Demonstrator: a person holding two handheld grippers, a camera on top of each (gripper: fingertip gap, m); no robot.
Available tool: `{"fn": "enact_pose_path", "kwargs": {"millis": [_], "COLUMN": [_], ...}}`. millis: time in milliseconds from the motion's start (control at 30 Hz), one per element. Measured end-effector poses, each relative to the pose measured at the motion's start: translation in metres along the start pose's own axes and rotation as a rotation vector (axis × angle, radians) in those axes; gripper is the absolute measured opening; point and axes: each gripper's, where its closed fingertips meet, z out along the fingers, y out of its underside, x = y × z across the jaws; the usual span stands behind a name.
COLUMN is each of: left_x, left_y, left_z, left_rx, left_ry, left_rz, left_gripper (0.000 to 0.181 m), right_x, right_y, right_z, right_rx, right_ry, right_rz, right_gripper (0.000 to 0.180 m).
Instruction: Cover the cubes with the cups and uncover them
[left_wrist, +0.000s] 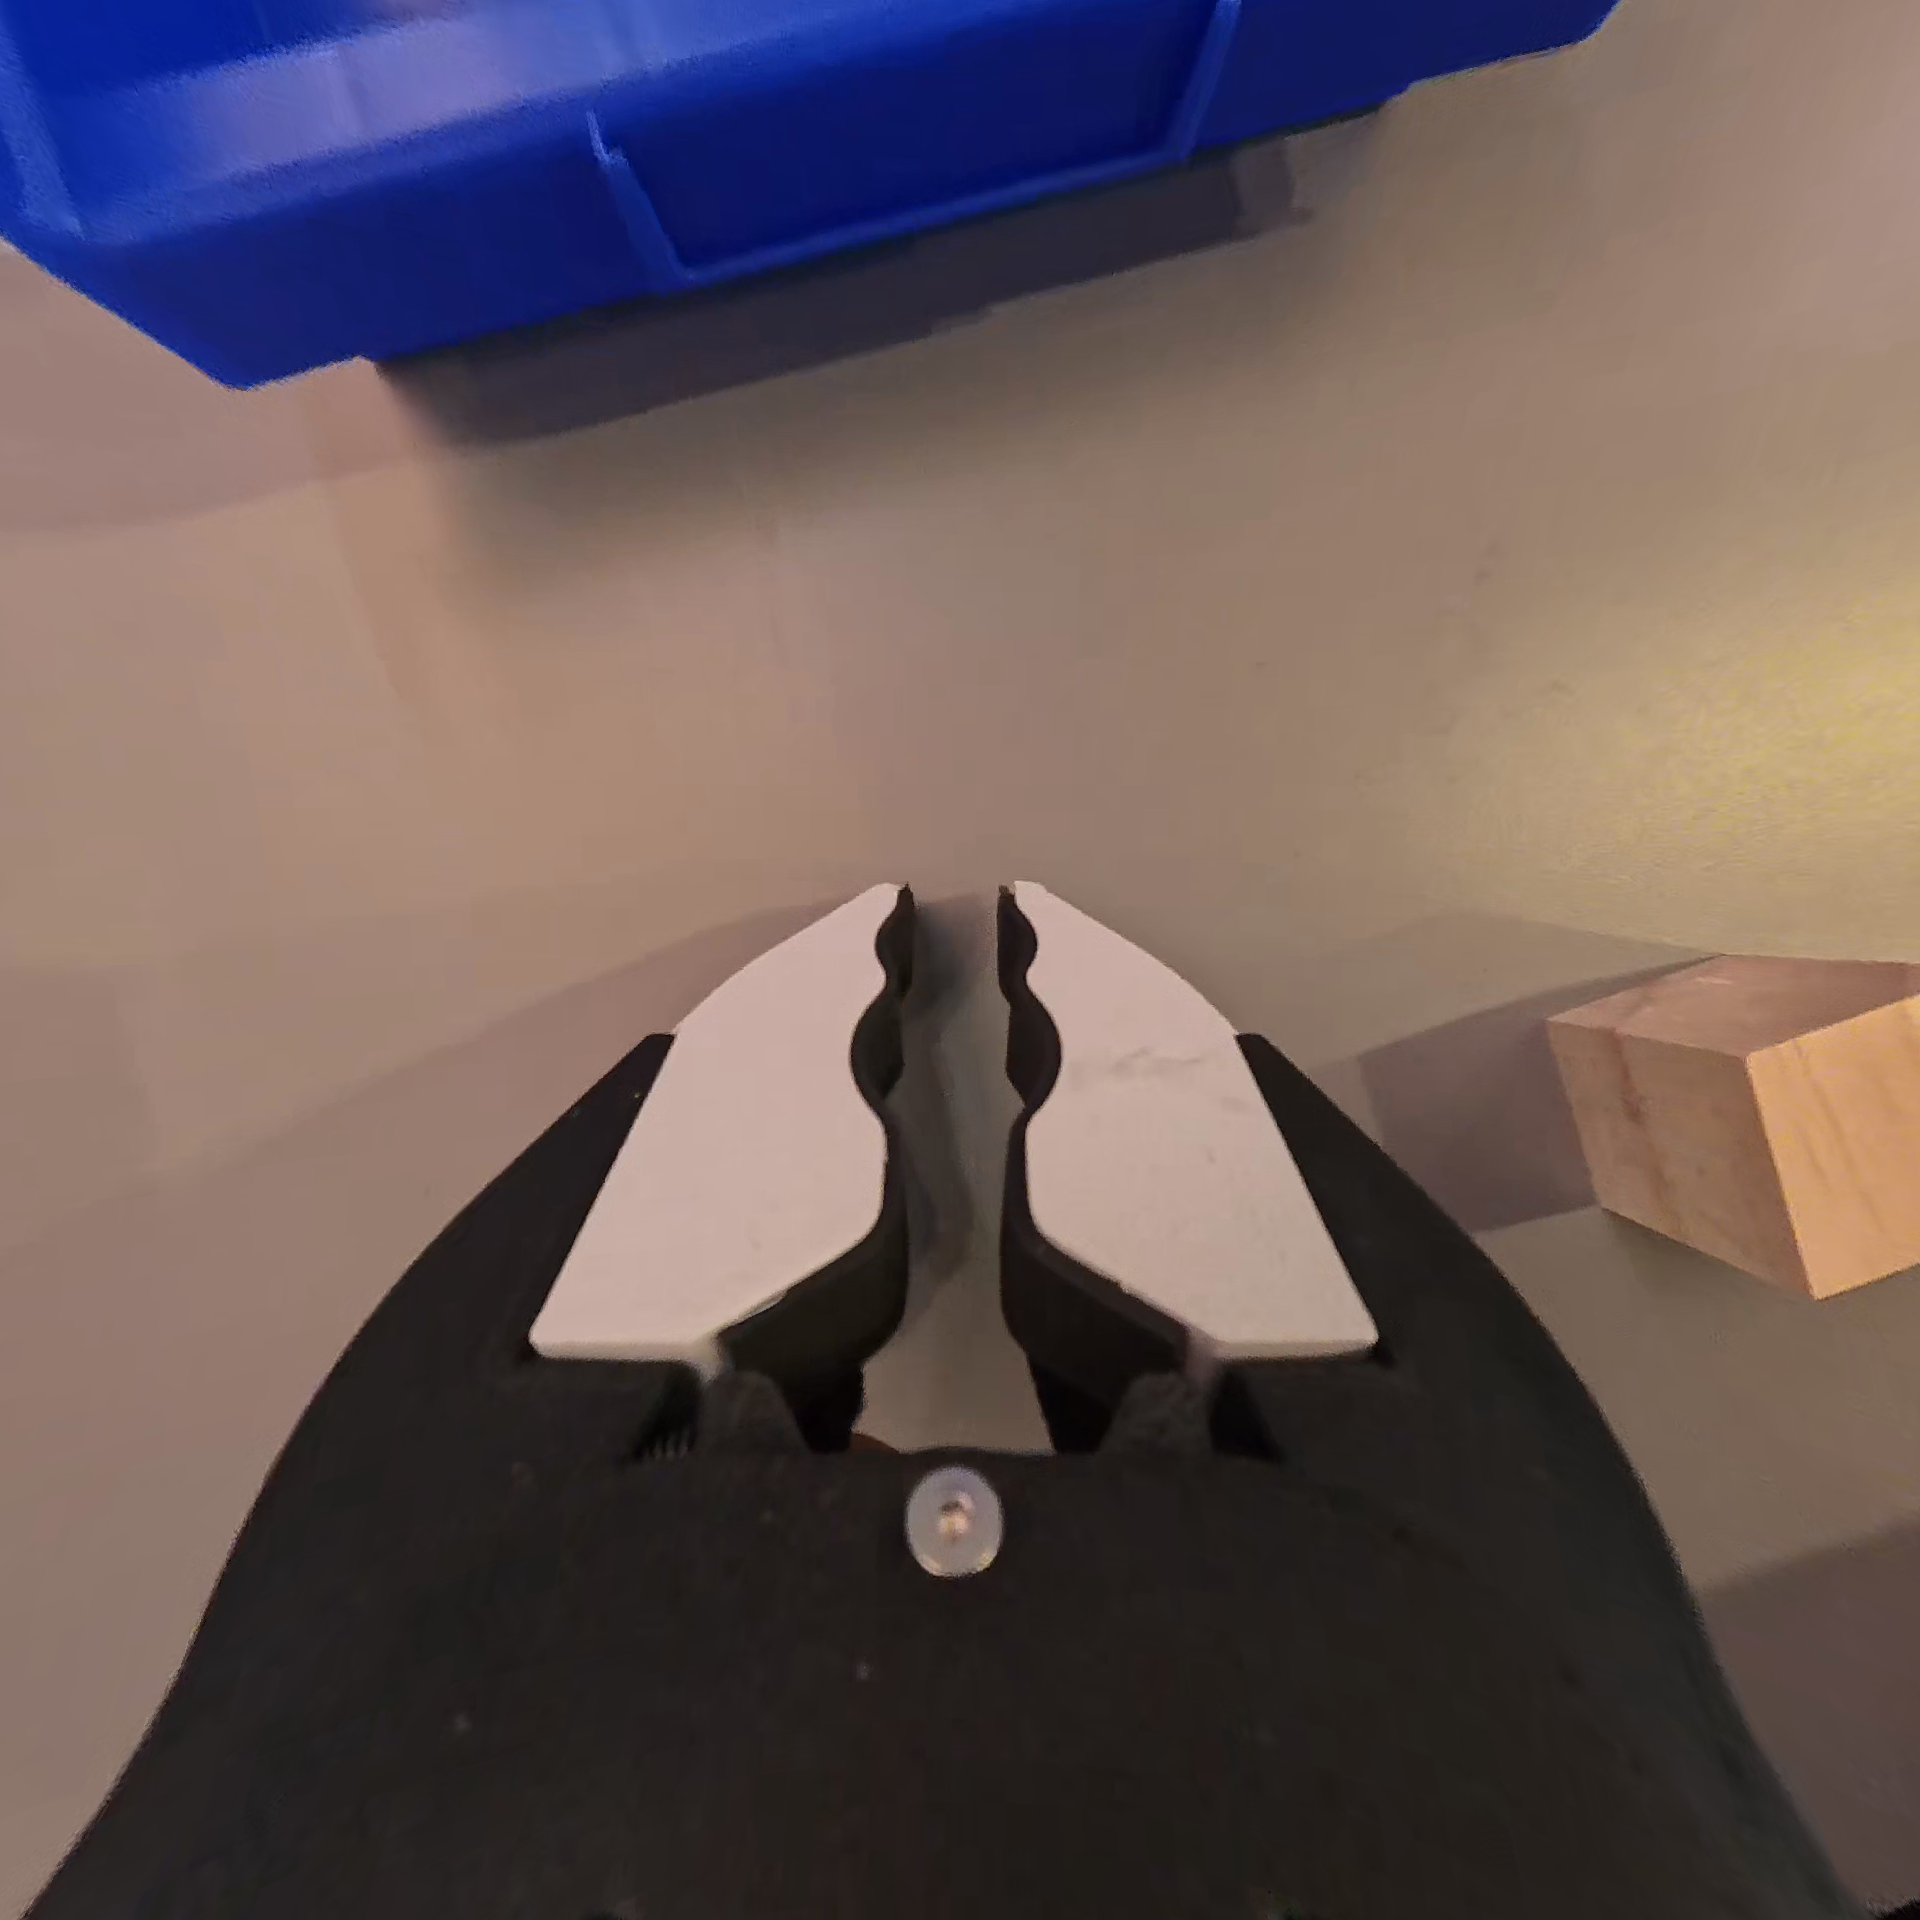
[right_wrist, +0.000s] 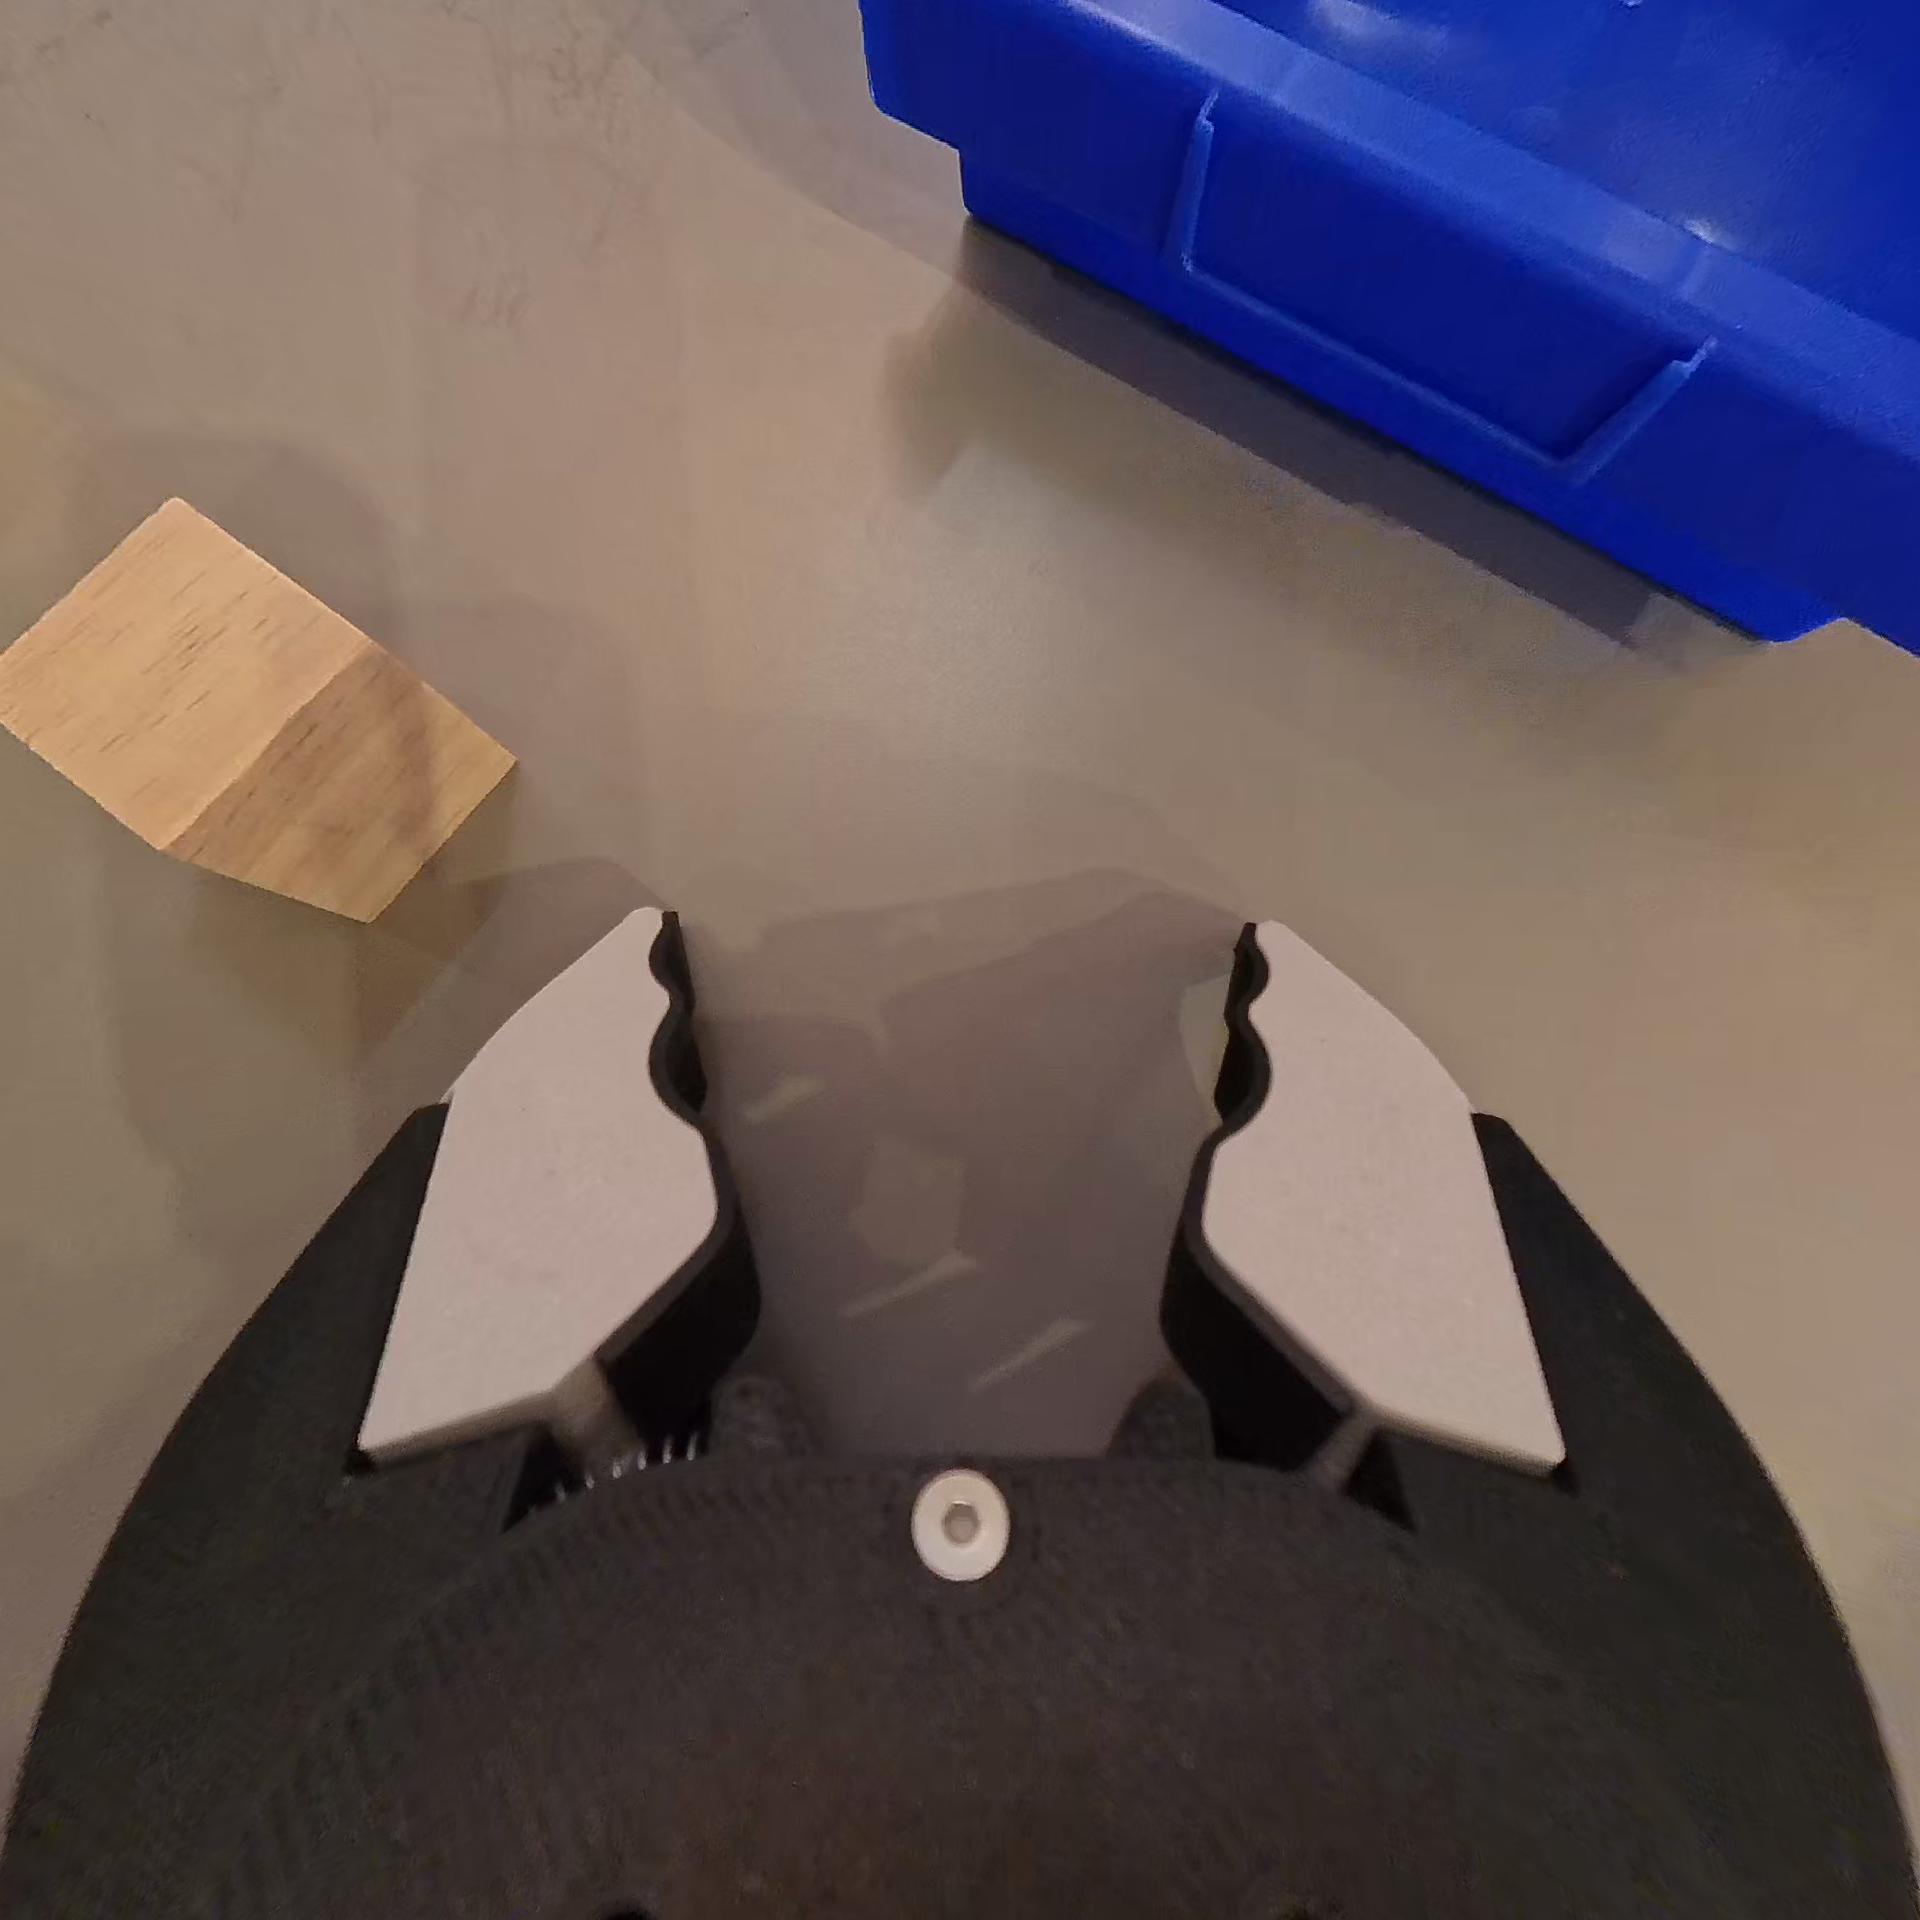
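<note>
Left gripper (left_wrist: 955, 894) is hovering over the bare grey desk (left_wrist: 520, 779), jaws standing narrow with only a slim gap between them, gripping nothing. A wooden cube (left_wrist: 1756, 1122) is sitting on the desk off to its right side, apart from the fingers, partly cut off by the frame edge. A blue plastic bin (left_wrist: 727, 156) is lying ahead, toward the far edge of the desk, with a moulded label slot on its front wall.

Right gripper (right_wrist: 958, 920) is hovering over the desk (right_wrist: 1039, 675) as well, jaws spread wide and empty, shadow falling between them. A wooden cube (right_wrist: 249, 717) is sitting to its left, apart from the left fingertip. The blue bin (right_wrist: 1455, 260) is sitting ahead and to the right.

No cups are showing in either view. No readable writing or brand mark is showing on bin, cubes or grippers; whether both views show the same cube, cannot tell.
</note>
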Motion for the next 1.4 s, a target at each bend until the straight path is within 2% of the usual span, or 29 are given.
{"fn": "enact_pose_path", "kwargs": {"millis": [133, 267, 367, 533, 633, 767, 933, 1200, 1400], "left_x": [-0.002, -0.007, -0.007, -0.002, -0.01, -0.027, -0.044, -0.046, -0.047], "left_y": [-0.04, -0.114, -0.175, -0.264, -0.3, -0.32, -0.324, -0.327, -0.327], "left_z": [-0.027, -0.071, -0.09, -0.08, -0.059, -0.02, 0.012, 0.027, 0.031], "left_rx": [0.148, 0.31, 0.388, 0.454, 0.464, 0.414, 0.346, 0.302, 0.262], "left_ry": [-0.036, -0.13, -0.203, -0.321, -0.409, -0.45, -0.512, -0.495, -0.457], "left_rz": [0.015, 0.152, 0.319, 0.678, 0.848, 0.937, 1.039, 1.112, 1.152], "left_gripper": [0.011, 0.013, 0.018, 0.023, 0.03, 0.03, 0.021, 0.021, 0.012], "right_x": [0.0, 0.0, 0.0, 0.0, 0.0, 0.0, 0.001, 0.002, 0.002], "right_y": [0.0, 0.0, 0.0, 0.0, 0.0, 0.0, 0.0, -0.001, -0.001], "right_z": [0.0, 0.0, 0.0, 0.0, 0.0, 0.0, 0.0, 0.0, 0.0], "right_rx": [0.0, 0.0, 0.0, 0.001, 0.0, 0.001, 0.001, 0.003, 0.004], "right_ry": [0.0, 0.0, 0.001, 0.001, 0.001, 0.002, 0.004, 0.009, 0.01], "right_rz": [0.001, 0.002, 0.002, 0.003, 0.003, 0.003, 0.005, 0.012, 0.013], "right_gripper": [0.099, 0.099, 0.098, 0.098, 0.098, 0.098, 0.097, 0.095, 0.094]}}
